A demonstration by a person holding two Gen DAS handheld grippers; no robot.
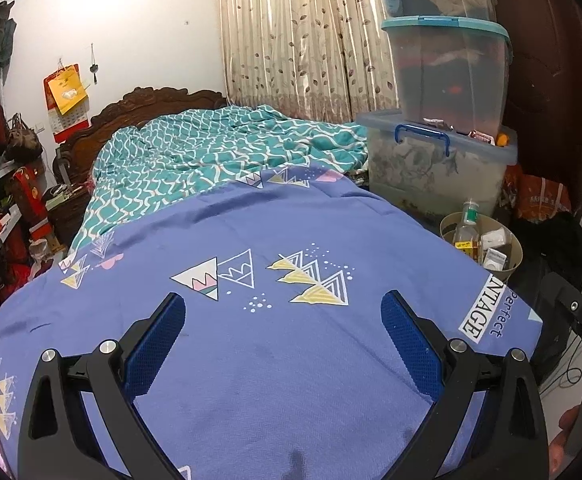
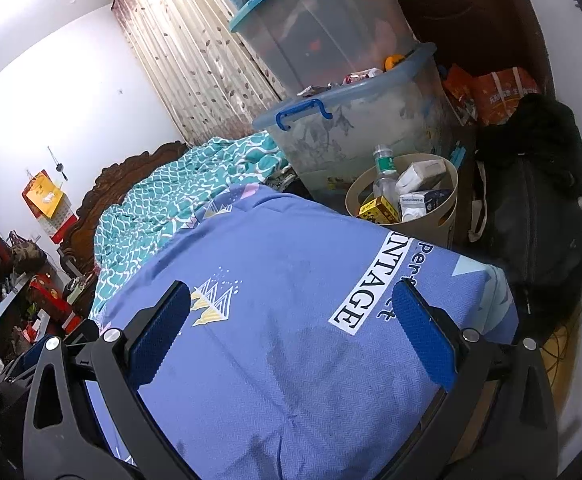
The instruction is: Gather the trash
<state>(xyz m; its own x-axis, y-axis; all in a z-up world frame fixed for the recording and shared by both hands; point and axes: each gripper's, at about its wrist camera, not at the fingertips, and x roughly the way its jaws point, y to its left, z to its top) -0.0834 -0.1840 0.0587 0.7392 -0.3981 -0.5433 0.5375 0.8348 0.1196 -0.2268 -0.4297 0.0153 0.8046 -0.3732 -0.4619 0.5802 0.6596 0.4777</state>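
Both tools, left and right, hang wide and empty over the blue bedsheet. The trash bin stands beside the bed, ahead and right of both tools, holding a bottle and what look like small boxes

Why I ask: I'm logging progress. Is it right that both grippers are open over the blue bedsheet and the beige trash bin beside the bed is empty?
Not quite. The trash bin is not empty: the right wrist view shows a clear bottle and several small boxes in it. The rest holds: left gripper and right gripper are open over the blue bedsheet.
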